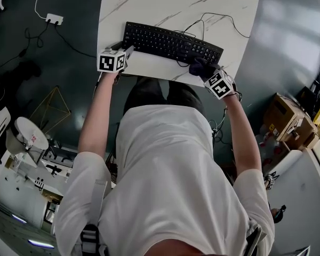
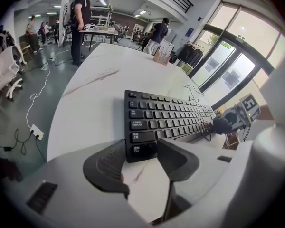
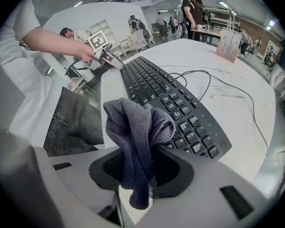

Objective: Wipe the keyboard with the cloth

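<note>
Right gripper (image 3: 142,170) is pinching the bunched cloth (image 3: 135,127) beside the right end of the keyboard (image 3: 166,91) while left gripper (image 2: 140,160) is hovering open and empty at its left corner (not bracing), so wiping is probably risking the keyboard sliding.

Right gripper (image 3: 140,169): jaws clamped on a grey cloth (image 3: 133,127). Black keyboard (image 3: 166,94) at one o'clock, flat on the white table (image 3: 218,51).

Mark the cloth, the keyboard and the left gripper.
cloth (image 3: 138,127), right gripper view, bunched middle above the jaws.
keyboard (image 1: 170,41), head view, middle key rows.
left gripper (image 2: 140,146), left gripper view, midway between its open fingertips.
</note>
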Motion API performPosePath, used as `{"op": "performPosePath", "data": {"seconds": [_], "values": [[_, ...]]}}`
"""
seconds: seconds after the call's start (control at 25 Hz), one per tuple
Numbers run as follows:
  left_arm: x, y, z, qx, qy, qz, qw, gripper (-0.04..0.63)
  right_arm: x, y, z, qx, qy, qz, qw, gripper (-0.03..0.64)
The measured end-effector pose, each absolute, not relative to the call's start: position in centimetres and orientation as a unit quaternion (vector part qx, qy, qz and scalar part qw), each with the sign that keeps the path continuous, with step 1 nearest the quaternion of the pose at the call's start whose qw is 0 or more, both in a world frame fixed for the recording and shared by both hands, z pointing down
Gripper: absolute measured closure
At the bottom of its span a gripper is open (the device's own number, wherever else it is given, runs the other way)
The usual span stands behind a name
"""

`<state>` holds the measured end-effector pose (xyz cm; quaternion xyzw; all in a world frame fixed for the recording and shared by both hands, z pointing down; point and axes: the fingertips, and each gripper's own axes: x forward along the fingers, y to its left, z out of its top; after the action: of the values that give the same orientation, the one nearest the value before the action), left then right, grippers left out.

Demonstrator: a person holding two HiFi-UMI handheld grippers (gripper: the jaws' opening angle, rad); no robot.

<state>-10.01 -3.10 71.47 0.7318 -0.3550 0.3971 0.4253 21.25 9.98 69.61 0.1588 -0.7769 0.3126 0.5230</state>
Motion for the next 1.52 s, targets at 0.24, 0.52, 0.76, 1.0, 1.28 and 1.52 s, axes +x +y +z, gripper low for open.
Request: {"op": "performPosePath", "data": {"seconds": [0.24, 0.52, 0.76, 1.0, 1.28, 1.52], "values": [[-10.0, -3.3, 71.4, 0.742, -0.337, 0.419, 0.4, 0.388, 22.1, 7.7, 69.1, 0.161, -0.776, 0.344, 0.503, 0.48], [-9.9, -3.2, 71.3, 0.744, -0.331, 0.424, 0.395, 0.387, 24.1, 4.2, 69.1, 0.17, -0.773, 0.337, 0.51, 0.48], [-9.9, -3.3, 71.4, 0.746, -0.332, 0.42, 0.396, 0.387, 26.3, 0.4, 69.1, 0.199, -0.765, 0.332, 0.515, 0.48], [-9.9, -3.2, 71.2, 0.746, -0.335, 0.417, 0.397, 0.387, 28.2, -1.9, 69.5, 0.235, -0.745, 0.328, 0.53, 0.48], [-9.8, -3.1, 71.3, 0.746, -0.333, 0.414, 0.402, 0.387, 25.9, -4.7, 67.4, 0.275, -0.768, 0.246, 0.524, 0.48], [-9.9, -3.2, 71.3, 0.745, -0.338, 0.406, 0.407, 0.387, 23.0, -3.2, 68.7, 0.258, -0.775, 0.222, 0.532, 0.48]]}}
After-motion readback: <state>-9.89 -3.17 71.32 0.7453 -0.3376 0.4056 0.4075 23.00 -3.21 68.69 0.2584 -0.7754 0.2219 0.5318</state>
